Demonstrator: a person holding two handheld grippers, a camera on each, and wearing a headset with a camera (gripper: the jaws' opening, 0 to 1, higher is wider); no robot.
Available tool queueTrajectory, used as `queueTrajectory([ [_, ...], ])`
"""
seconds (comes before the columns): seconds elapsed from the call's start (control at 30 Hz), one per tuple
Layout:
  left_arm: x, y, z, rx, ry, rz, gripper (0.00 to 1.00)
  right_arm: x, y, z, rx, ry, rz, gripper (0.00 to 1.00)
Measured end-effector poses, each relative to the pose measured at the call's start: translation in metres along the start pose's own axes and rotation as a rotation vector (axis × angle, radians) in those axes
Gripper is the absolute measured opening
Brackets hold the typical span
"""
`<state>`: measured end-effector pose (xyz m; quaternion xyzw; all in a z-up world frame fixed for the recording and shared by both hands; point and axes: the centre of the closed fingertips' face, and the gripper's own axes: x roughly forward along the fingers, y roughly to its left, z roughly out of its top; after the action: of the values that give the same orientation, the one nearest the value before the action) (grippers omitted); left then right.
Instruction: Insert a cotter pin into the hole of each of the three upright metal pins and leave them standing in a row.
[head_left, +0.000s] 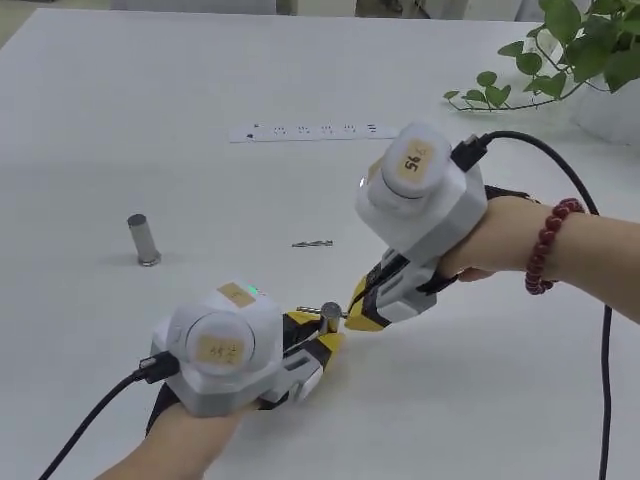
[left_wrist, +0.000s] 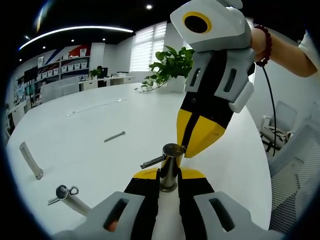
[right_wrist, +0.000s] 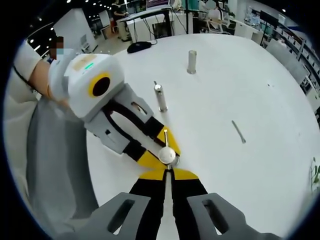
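1. Counting up, I make one of the three done: the finished metal pin (right_wrist: 160, 98) stands upright on the counter (head_left: 150, 100) just beyond my left gripper (left_wrist: 169, 176), pinned through its top hole.
2. The second is in hand. My left gripper is clamped on the lower shaft of the held metal pin (left_wrist: 170, 167), which is upright on the near part of the counter. The cotter pin (left_wrist: 151, 162) passes through its hole, its legs poking out the far side.
3. My right gripper (right_wrist: 170, 172) has its jaws pressed together at that pin's head. I judge it pinches the cotter's loop end, which the jaws hide.
4. Left to do: the bare metal pin (head_left: 143, 240) stands alone toward the counter's left edge, and the loose cotter pin (head_left: 312, 243) lies flat mid-counter.
5. I judge the task about halfway through, and the row will want checking at the end.
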<state>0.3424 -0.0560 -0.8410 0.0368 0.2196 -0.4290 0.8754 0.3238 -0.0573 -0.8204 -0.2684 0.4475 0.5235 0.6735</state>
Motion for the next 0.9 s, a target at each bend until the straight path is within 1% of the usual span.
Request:
queueTrajectory([
  [0.03, 0.000, 0.000, 0.000, -0.010, 0.000, -0.002, 0.12, 0.001, 0.000, 0.000, 0.002, 0.000, 0.005, 0.07],
  [0.1, 0.000, 0.000, 0.000, -0.007, 0.001, -0.004, 0.13, 0.001, 0.002, 0.000, 0.002, -0.005, 0.008, 0.10],
  [0.17, 0.000, 0.001, -0.002, -0.009, 0.012, 0.007, 0.14, 0.002, 0.002, -0.001, 0.007, -0.008, 0.006, 0.13],
  [0.23, 0.000, 0.005, -0.002, -0.046, 0.011, 0.020, 0.19, 0.002, 0.001, 0.000, 0.015, -0.020, 0.001, 0.14],
  [0.3, -0.001, 0.005, -0.004, -0.033, 0.021, 0.020, 0.23, 0.001, -0.001, 0.002, 0.018, -0.029, -0.004, 0.16],
  [0.47, -0.006, 0.005, -0.005, -0.023, 0.030, 0.017, 0.26, 0.000, -0.001, 0.006, 0.012, -0.054, -0.012, 0.19],
  [0.57, -0.012, 0.002, -0.004, -0.010, 0.034, 0.010, 0.27, 0.001, -0.002, 0.009, 0.015, -0.072, -0.014, 0.20],
  [0.67, -0.018, 0.002, -0.003, -0.009, 0.034, 0.010, 0.30, 0.001, -0.002, 0.015, 0.013, -0.104, -0.019, 0.22],
  [0.73, -0.022, 0.003, -0.002, -0.005, 0.032, 0.016, 0.31, 0.002, -0.002, 0.017, 0.011, -0.115, -0.023, 0.24],
  [0.9, -0.031, 0.002, 0.000, -0.004, 0.027, 0.021, 0.33, 0.005, 0.000, 0.020, 0.010, -0.127, -0.027, 0.24],
])
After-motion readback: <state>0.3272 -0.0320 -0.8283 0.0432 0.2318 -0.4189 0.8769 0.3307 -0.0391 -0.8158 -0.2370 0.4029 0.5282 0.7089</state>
